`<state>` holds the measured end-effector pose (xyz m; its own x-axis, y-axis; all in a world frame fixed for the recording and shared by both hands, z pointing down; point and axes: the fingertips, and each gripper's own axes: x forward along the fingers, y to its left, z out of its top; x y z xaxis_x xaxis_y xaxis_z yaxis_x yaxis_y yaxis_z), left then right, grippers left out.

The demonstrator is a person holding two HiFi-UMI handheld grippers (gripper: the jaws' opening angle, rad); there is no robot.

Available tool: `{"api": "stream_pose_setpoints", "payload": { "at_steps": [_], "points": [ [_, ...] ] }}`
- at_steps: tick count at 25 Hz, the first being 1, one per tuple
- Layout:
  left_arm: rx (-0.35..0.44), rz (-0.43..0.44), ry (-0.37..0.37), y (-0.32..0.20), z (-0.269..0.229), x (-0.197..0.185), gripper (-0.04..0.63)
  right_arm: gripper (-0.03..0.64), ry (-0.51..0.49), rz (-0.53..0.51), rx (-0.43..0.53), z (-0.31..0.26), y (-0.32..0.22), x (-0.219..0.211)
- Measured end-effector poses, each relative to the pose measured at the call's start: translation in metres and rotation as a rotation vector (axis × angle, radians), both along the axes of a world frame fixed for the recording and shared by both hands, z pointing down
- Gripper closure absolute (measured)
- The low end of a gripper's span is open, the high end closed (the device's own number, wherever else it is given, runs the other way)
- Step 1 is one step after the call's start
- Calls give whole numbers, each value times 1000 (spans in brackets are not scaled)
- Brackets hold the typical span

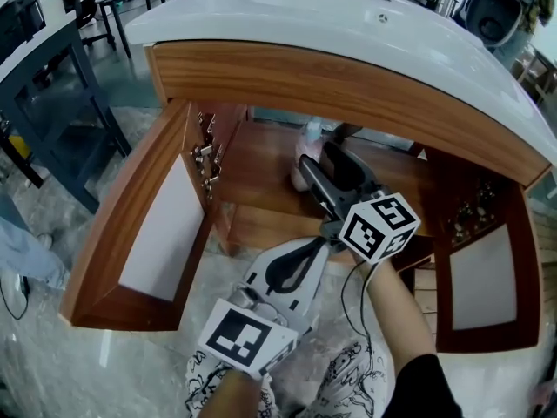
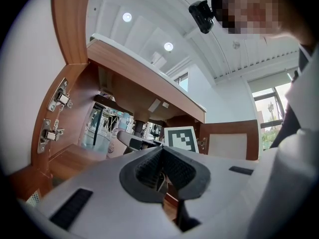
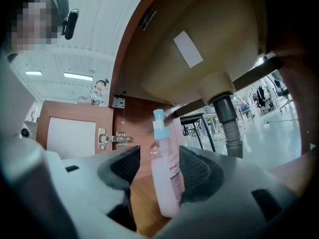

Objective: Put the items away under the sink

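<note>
Right gripper (image 3: 160, 167) gapes around upright pink bottle (image 3: 164, 183) (blue cap); left gripper (image 2: 162, 166) closed.

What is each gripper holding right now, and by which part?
Nothing is clamped. The right gripper's jaws stand apart around the pink bottle's body, with a gap on one side. The left gripper's jaws are shut and empty.

No legible text: red print on the clear pink pump bottle (image 3: 166, 178) is unreadable; the white rectangular sticker (image 3: 188, 49) appears blank.
</note>
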<state>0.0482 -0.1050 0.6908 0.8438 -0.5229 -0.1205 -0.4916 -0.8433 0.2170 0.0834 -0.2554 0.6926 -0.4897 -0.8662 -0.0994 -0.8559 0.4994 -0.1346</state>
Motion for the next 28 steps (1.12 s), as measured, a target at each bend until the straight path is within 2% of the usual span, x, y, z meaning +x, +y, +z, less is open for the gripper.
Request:
{"api": "stream_pose_setpoints", "payload": {
  "at_steps": [4,6,11,19,28],
  "points": [
    [3,6,-6,3,0,3,588,368,-38,4,3,-3,6,5],
    [7,6,-7,5,-1,3,588,401,-52,9,12,-4,10,6],
    [30,-1,-47,8,0,8,588,438,-69,16,20,-3,17,8],
    [28,-11,-66,10,3,5,588,504,-73,57,12,0,25,20],
    [27,-14,-79,12,3,6,588,590,12,120,11,3,34,29]
  ]
}}
